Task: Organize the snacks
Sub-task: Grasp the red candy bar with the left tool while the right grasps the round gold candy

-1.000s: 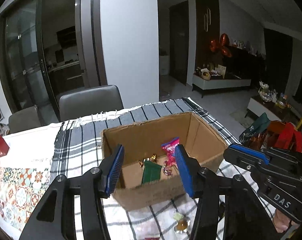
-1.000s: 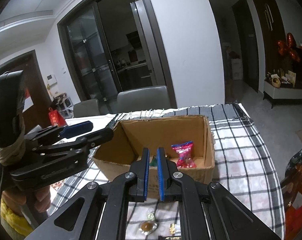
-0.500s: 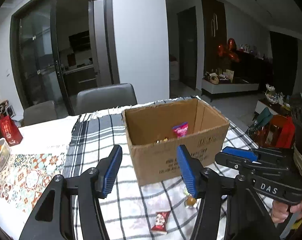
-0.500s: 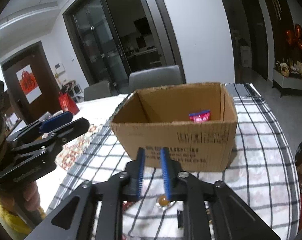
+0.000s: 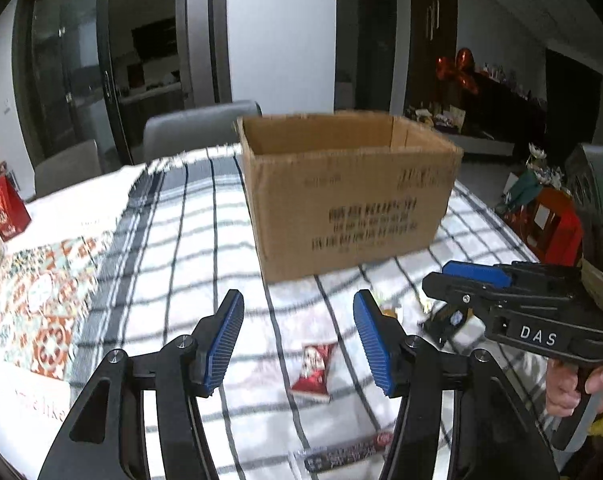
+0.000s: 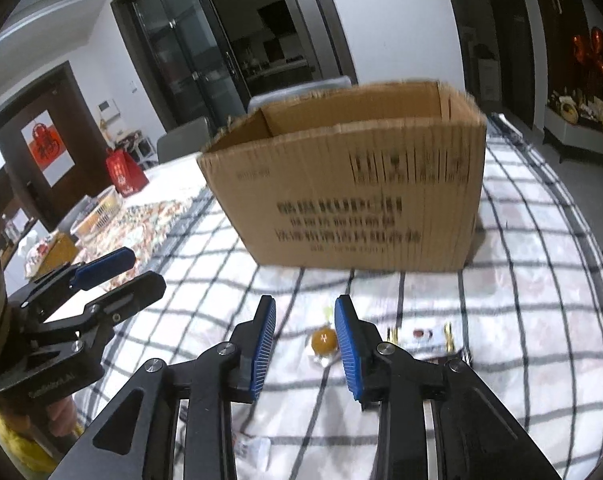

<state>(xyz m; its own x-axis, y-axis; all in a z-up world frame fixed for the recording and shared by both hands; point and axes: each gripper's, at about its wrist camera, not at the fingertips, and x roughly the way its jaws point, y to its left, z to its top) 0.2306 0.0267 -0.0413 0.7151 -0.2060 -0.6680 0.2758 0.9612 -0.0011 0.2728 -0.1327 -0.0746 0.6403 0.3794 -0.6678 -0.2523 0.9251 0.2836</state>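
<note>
The opening, empty right gripper point(image 6: 305, 344) frames a small, light, slippery clear-wrapped amber candy point(image 6: 324, 340); pinching its round middle looks safest.

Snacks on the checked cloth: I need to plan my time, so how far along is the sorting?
Done: cannot tell, since the cardboard box hides its inside. In hand: nothing; the left gripper is empty, and the right gripper is opening near the orange candy. Left: that candy and the red packet.

Black gripper point(image 5: 297, 344) — blue ribbed pads point(image 5: 225, 344)
</note>
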